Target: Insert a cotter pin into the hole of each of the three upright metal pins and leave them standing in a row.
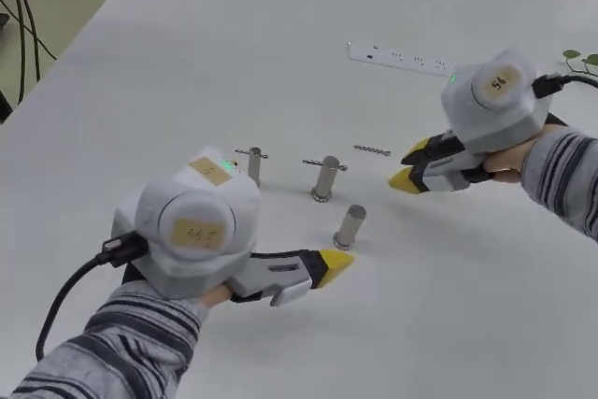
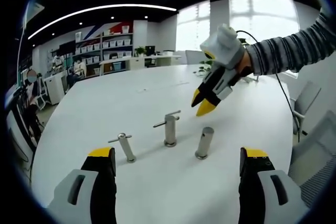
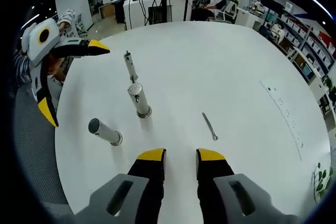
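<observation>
Head view, nearest first: the left tongs (image 1: 322, 273) hover low over the white surface (image 1: 187, 63), just on the near side of the bare pin (image 1: 350, 226), the only one of the three uprights with nothing through its hole. In the left gripper view these tongs stand spread wide, empty and touching nothing, with the bare pin ahead of the gap.

Just beyond the bare pin stands the middle pin (image 1: 325, 178). Farther to its left is the end pin (image 1: 254, 163). Each of these two carries a cotter crosswise near the top, and the bare pin sits nearer the person than the line through them.

Beyond the bare pin and slightly right, the loose cotter pin (image 1: 372, 149) lies flat on the surface. It looks thin, light, stiff and smooth, so it is likely to skate or roll if nudged. It is best pinched near one end, leaving the other end free to lead into the hole. The bare pin looks like solid metal on a small foot. A sideways push could tip it, so it is best steadied low on its shaft.

Right of the loose cotter pin, the right tongs (image 1: 411, 165) point toward it. In the right gripper view they are parted by a narrow gap and hold nothing.

Far beyond the bare pin lies a power strip (image 1: 397, 58).
</observation>
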A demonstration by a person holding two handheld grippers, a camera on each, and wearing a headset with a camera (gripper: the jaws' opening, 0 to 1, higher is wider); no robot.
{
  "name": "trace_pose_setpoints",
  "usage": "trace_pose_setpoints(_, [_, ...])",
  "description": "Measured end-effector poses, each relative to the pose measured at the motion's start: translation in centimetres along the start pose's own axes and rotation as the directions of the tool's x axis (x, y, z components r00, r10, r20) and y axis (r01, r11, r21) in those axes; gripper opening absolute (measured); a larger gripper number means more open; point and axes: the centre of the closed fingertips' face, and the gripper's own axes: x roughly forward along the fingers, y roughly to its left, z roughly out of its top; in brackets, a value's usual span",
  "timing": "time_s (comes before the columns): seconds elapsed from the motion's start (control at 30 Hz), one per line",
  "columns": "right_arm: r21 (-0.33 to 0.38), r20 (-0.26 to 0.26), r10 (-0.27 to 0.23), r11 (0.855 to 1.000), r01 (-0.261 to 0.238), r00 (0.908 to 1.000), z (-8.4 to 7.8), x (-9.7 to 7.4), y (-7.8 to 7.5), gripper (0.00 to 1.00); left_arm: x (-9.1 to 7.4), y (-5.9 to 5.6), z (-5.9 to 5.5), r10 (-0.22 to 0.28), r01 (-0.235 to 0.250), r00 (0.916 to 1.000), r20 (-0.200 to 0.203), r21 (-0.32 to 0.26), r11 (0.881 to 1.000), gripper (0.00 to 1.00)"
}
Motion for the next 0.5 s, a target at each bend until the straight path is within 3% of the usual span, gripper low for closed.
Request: trace_pose_setpoints(0.5, [-0.047, -0.057, 0.020, 0.999, -0.023, 0.9982, 0.4, 2.5, -4.4, 0.17, -0.1, 0.3, -0.5, 0.007, -0.007, 0.9999, -0.010, -0.007, 1.000, 0.97])
